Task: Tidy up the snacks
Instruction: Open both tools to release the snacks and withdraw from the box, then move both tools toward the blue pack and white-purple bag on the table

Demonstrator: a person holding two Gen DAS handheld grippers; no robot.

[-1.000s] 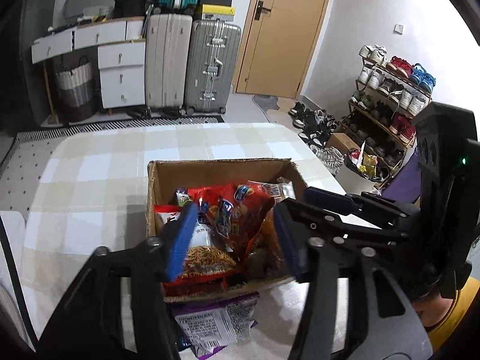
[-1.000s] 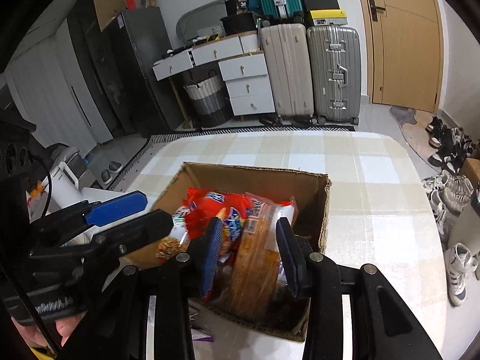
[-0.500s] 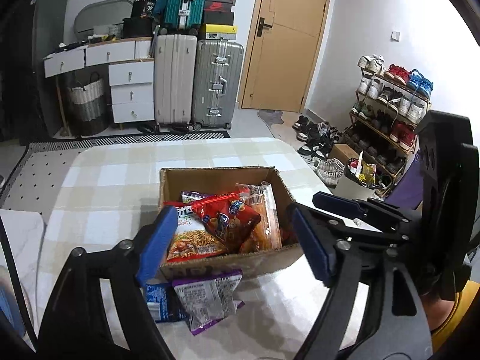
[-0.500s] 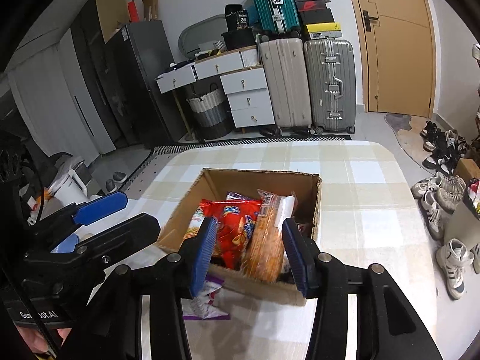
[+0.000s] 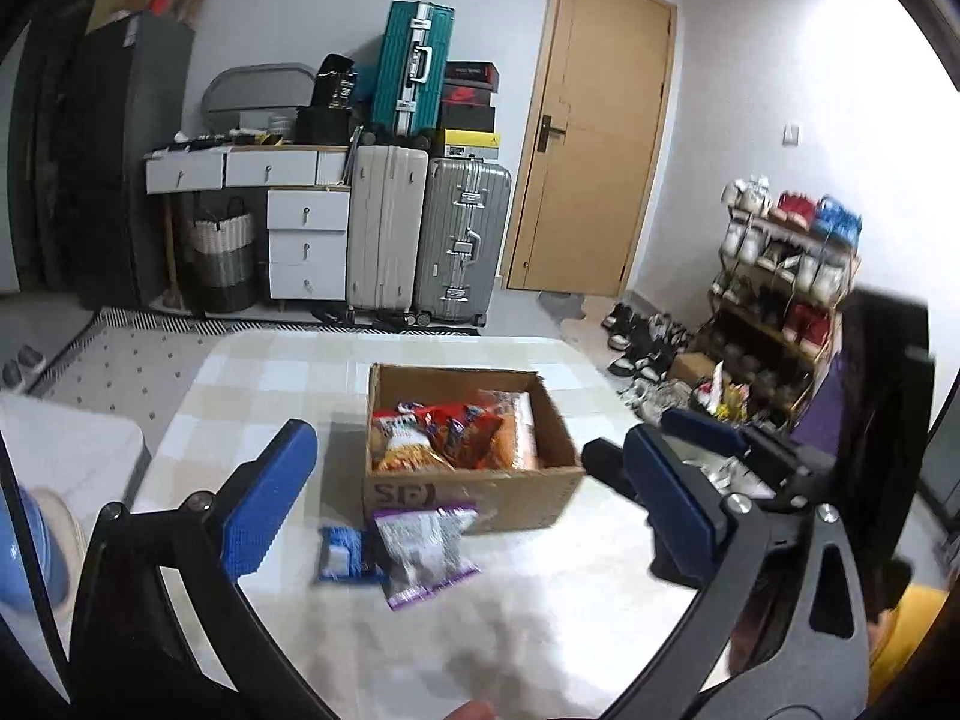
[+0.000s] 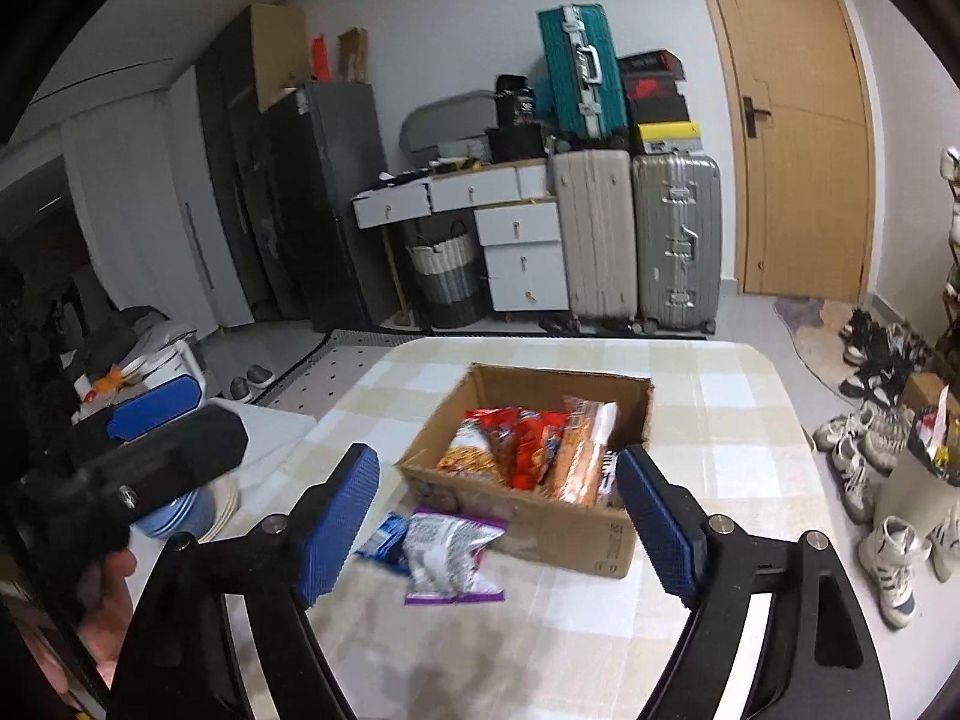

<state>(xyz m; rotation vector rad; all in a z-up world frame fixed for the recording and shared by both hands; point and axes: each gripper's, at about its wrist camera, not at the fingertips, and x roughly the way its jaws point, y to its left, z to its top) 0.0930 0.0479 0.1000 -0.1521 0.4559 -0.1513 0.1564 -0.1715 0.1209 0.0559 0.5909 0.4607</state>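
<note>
Both grippers have pulled back and up from the open brown cardboard box (image 5: pixel 474 480), which now looks smaller and farther off than a second ago. It sits mid-way across the pale checked tablecloth-covered table (image 6: pixel 738 420), packed with upright snack bags in red and orange wrappers (image 6: pixel 528 444). The left gripper (image 5: pixel 474 504) has just been opening and stands wide, nothing between its blue pads. The right gripper (image 6: pixel 498 522) has likewise just been opening, wide and empty. Two packets lie on the cloth against the box's near wall: a purple-edged silver snack bag (image 5: pixel 423 546) and, touching its left side, a small blue packet (image 5: pixel 342 552). The step in hand appears to be a retreat after placing bags; next, one gripper probably needs to descend onto a loose packet. Motion blur smears all printing, and the blue packet is partly covered.
</note>
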